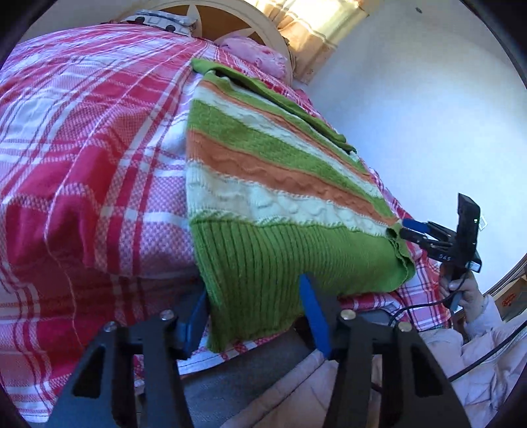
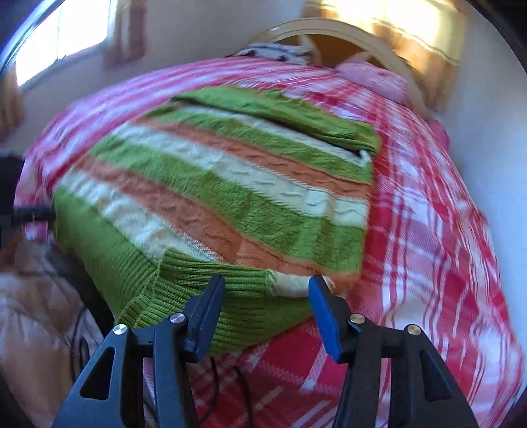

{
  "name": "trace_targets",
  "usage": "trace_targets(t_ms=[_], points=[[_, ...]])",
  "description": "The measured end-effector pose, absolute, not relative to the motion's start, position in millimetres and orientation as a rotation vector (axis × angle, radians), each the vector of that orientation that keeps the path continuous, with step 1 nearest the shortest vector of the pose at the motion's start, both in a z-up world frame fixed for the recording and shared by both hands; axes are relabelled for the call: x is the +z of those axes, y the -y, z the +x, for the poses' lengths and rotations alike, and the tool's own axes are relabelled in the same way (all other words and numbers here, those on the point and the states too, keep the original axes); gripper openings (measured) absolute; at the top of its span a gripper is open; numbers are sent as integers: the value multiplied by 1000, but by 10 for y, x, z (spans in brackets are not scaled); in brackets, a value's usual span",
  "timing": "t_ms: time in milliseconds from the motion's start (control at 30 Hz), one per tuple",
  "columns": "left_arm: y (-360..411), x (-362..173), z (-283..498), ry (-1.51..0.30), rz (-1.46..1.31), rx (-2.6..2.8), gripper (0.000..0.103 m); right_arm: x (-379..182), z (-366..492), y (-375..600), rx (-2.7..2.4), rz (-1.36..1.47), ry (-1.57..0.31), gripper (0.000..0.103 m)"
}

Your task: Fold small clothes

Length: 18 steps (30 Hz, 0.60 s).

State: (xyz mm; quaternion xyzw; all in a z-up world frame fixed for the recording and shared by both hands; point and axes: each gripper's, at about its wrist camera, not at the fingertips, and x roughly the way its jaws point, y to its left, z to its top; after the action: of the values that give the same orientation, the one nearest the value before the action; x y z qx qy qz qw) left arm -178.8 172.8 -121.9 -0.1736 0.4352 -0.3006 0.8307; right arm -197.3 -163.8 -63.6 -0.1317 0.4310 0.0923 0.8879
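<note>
Our left tool (image 1: 253,312) and right tool (image 2: 263,309) both straddle the sweater (image 1: 263,184) hem on the bed (image 1: 82,131), half spread, not yet pinching; its length runs away from us.

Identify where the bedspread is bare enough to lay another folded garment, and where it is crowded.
Free: plaid bedspread between striped sweater and pillows; also the strip beyond the sweater's other side. Crowded: near bed edge, where left gripper and right gripper straddle the hem.

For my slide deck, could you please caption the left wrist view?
Striped knit sweater on a plaid bedspread, left gripper straddling its green hem, right gripper at the far corner.
</note>
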Motion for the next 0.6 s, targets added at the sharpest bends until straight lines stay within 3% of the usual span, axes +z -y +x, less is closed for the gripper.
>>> trace_targets(t_ms=[500,600], points=[[-1558,-1178,-1788,-940,-282,-641,54,-658,-1681,1328,631,-538,-1046,54],[-1570,-1149,-1800,-928,-273,-641,33,-601,-1678,1318,702,-535,-1097,54]])
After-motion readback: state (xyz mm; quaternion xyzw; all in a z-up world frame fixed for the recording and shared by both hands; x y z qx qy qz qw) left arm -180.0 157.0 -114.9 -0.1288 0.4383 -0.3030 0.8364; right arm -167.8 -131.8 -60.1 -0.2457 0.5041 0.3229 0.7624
